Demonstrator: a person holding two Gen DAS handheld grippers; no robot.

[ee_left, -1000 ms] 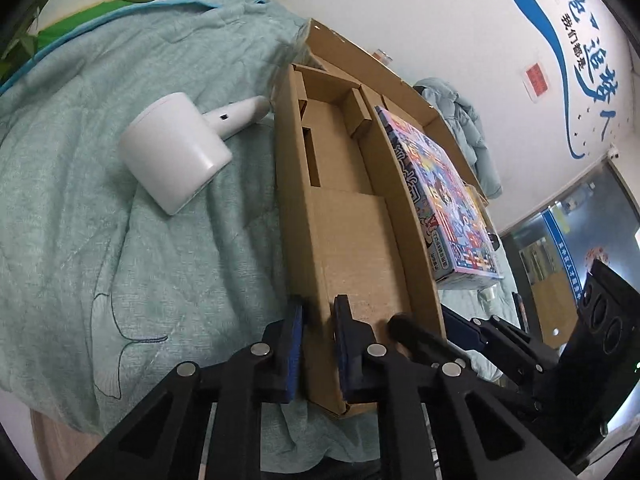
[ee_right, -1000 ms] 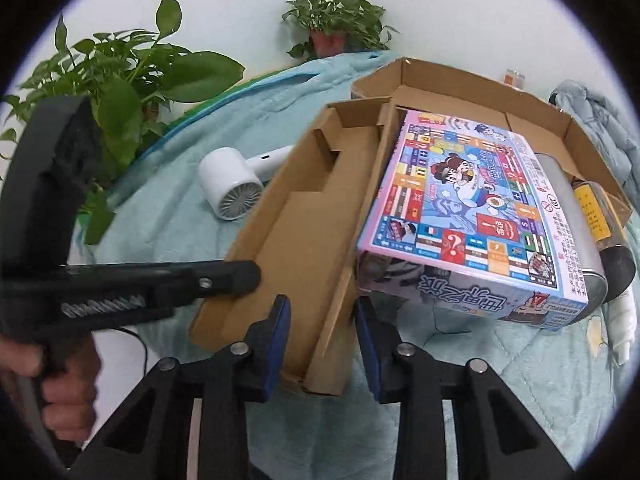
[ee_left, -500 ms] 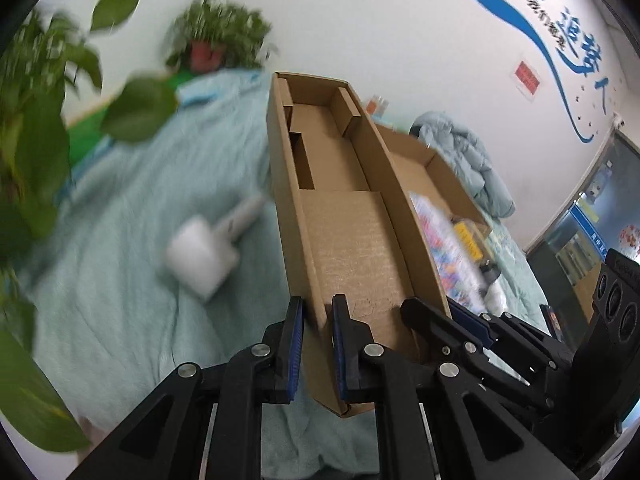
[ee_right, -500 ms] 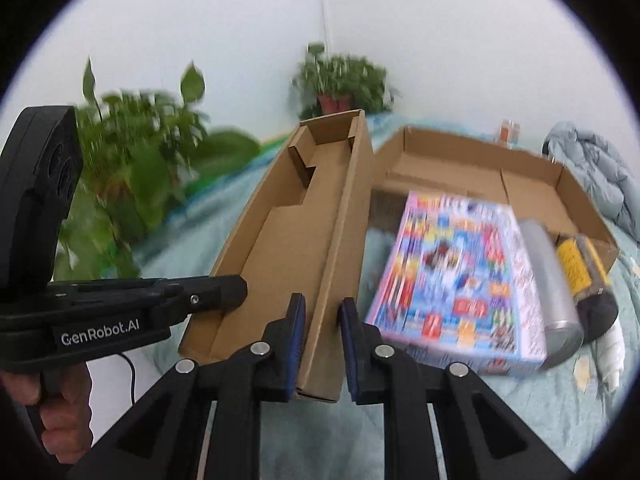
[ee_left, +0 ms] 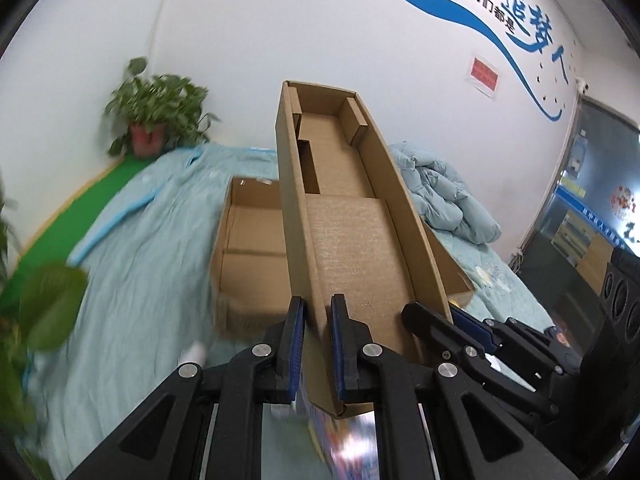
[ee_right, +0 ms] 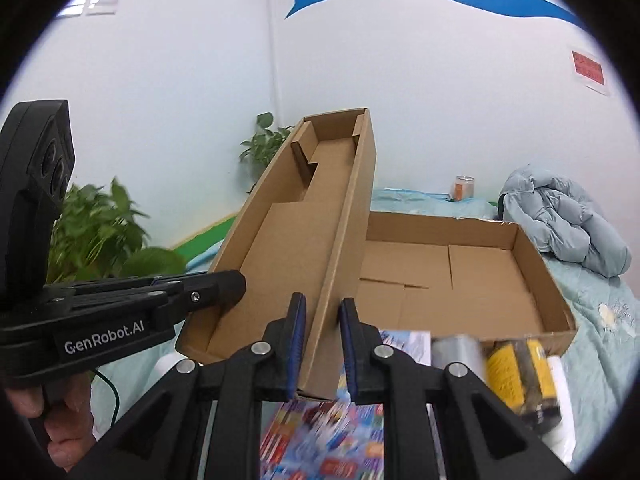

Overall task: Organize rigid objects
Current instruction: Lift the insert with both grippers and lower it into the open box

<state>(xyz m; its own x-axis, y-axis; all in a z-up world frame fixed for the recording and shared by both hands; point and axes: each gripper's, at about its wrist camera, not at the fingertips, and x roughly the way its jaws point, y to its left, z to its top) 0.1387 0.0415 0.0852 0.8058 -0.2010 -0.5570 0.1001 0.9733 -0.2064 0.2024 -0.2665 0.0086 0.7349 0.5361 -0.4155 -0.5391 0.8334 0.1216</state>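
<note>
Long narrow brown corrugated-cardboard tray (ee_left: 352, 240) held aloft over the bed, its long axis running straight away from both grippers.

Left gripper (ee_left: 317, 344) clamps the near left wall, right gripper (ee_right: 322, 346) the near right wall; neither is nearer. Below: wide shallow open brown cardboard box (ee_right: 460, 276) on rumpled pale-green quilt (ee_left: 132, 264), glossy colourful game box (ee_right: 320, 440).

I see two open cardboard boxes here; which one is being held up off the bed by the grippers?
The long, narrow box, pinched on opposite side walls by the left gripper and right gripper. The wide, shallow box lies on the bed.
</note>
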